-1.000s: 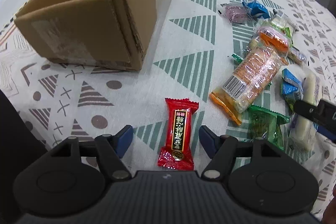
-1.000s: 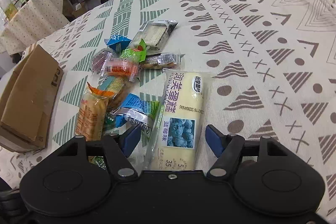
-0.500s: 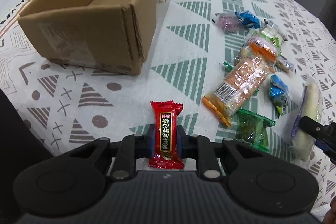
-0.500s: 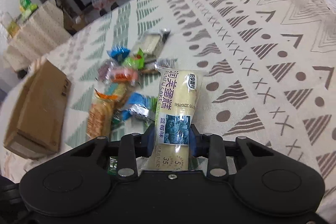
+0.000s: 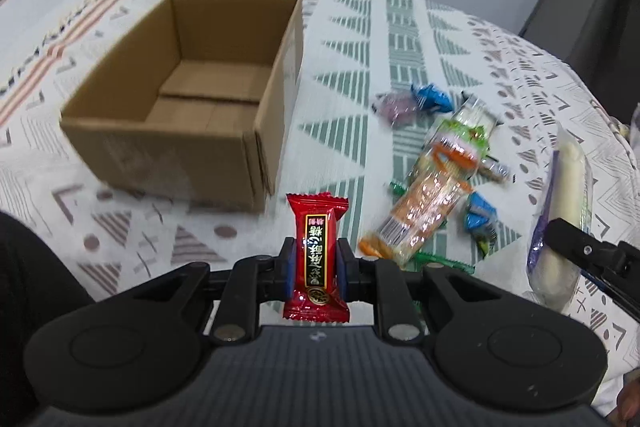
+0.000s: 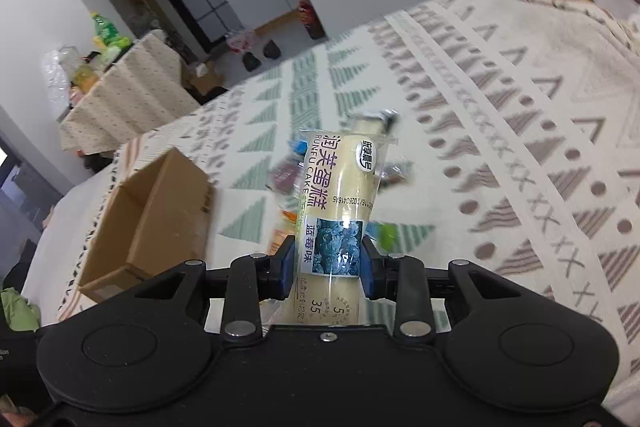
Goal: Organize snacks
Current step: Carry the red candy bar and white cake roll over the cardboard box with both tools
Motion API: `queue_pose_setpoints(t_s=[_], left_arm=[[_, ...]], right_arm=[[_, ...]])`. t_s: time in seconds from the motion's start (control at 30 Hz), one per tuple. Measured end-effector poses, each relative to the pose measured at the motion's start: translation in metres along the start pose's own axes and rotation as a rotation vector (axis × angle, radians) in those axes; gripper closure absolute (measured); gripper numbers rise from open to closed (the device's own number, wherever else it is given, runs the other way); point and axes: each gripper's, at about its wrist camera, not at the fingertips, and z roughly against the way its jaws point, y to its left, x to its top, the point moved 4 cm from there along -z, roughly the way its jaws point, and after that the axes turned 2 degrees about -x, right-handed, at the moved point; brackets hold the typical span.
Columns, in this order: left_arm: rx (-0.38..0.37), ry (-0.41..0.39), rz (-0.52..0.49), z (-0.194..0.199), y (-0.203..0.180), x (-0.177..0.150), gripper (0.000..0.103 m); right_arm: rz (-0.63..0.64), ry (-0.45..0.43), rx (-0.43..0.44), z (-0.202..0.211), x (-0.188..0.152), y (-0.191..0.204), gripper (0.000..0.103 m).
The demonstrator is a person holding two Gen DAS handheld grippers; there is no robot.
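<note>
Both grippers have lifted their snacks off the cloth.
Left gripper [image 5: 316, 265] clamps red candy [image 5: 316, 255]; right gripper [image 6: 328, 263] clamps cake [image 6: 340, 211]; box [image 5: 192, 115] at 11 o'clock.

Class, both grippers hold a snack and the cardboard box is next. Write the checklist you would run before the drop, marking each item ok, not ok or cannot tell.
1. Left gripper shut on the red candy wrapper: ok.
2. Right gripper shut on the long cream blueberry cake pack: ok.
3. Brown cardboard box open at the top: ok.
4. Box floor free of snacks: ok.
5. Either snack above the box opening: not ok, both sit short of it.
6. Grip firm enough for the carry: cannot tell.
</note>
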Motion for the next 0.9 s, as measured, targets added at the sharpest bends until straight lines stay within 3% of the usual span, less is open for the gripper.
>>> queue_pose_setpoints(t_s=[0.6,0.9], left_arm=[[-0.07,-0.096,0.015,0.048,0.028,0.051,0.084],[-0.076,-0.125,0.053,0.052,0.06,0.073,0.084]], right_arm=[[0.062,-0.077,0.047,0.017,0.022,0.06,0.072],[0.09,-0.09,0.078,0.011,0.028,0.094,0.072]])
